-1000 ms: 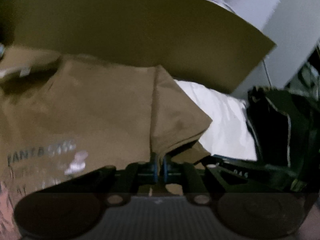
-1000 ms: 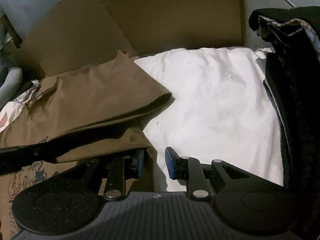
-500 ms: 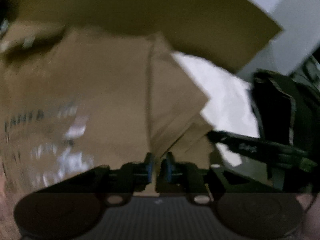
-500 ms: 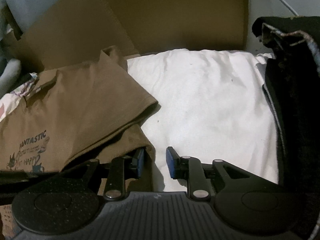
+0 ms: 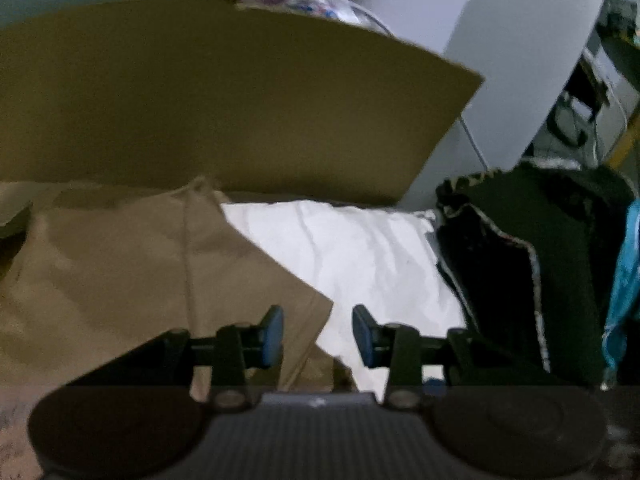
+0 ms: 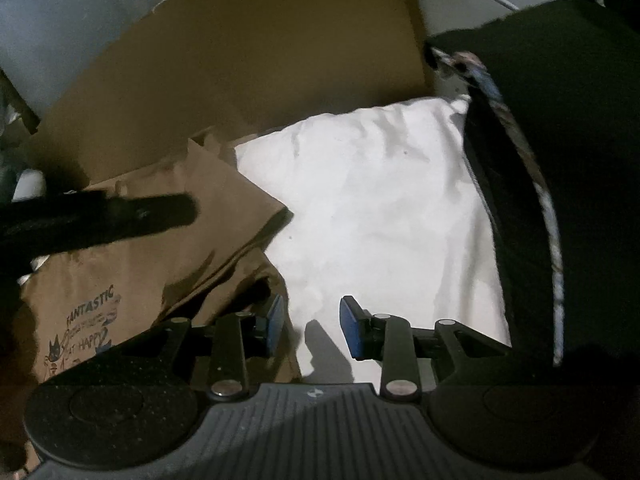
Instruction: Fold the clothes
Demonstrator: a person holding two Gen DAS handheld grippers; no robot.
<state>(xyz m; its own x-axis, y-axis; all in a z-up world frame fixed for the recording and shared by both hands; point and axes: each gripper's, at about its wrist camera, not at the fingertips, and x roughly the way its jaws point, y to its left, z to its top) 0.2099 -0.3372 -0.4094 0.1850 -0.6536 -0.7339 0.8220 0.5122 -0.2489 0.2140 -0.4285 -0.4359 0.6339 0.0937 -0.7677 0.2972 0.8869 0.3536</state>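
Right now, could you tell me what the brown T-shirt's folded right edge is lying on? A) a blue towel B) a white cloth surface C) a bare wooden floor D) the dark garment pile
B: in the right wrist view the brown T-shirt overlaps the white cloth surface, while the dark garment pile sits apart at the far right.

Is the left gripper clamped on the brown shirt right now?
No. The left gripper is opening, its blue pads apart, and the brown shirt lies flat below them on the white pillow, unpinched.
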